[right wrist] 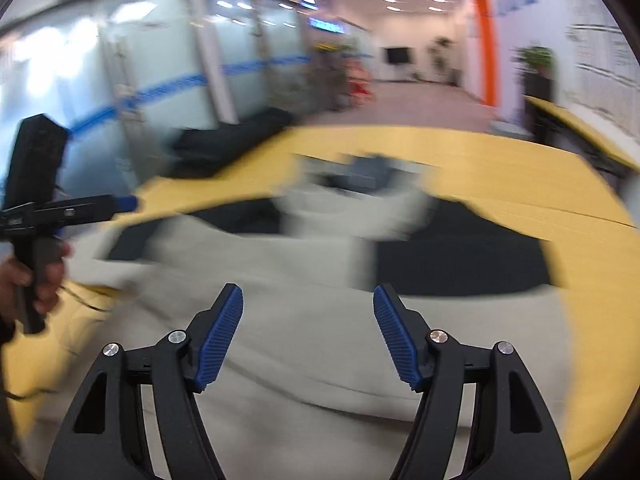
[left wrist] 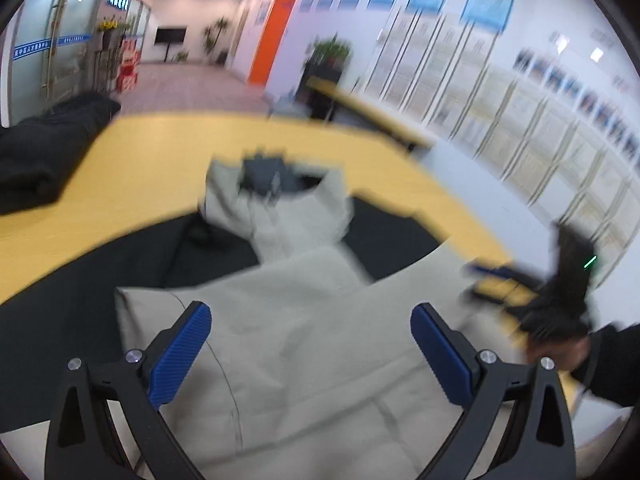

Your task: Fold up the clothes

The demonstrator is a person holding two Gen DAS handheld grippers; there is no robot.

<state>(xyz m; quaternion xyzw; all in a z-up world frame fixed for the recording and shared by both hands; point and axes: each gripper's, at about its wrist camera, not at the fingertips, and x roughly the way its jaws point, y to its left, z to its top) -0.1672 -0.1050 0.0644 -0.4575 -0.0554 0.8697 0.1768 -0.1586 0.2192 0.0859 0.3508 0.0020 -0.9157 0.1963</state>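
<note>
A pale grey hooded jacket [left wrist: 308, 332] lies spread on a black mat [left wrist: 100, 280] on a yellow table [left wrist: 180, 148], its hood [left wrist: 276, 200] at the far end. My left gripper [left wrist: 310, 320] is open and empty above the jacket's body. My right gripper [right wrist: 308, 300] is open and empty above the same jacket [right wrist: 304, 344]. In the left wrist view the right gripper [left wrist: 480, 276] is blurred at the right. In the right wrist view the left gripper [right wrist: 134, 202] shows at the left edge, held by a hand. Both views are motion-blurred.
A dark folded garment [left wrist: 44, 152] lies at the table's far left corner. A second yellow table [left wrist: 360, 108] and a potted plant [left wrist: 330, 54] stand by the right wall. A corridor with glass doors [right wrist: 160, 72] runs behind.
</note>
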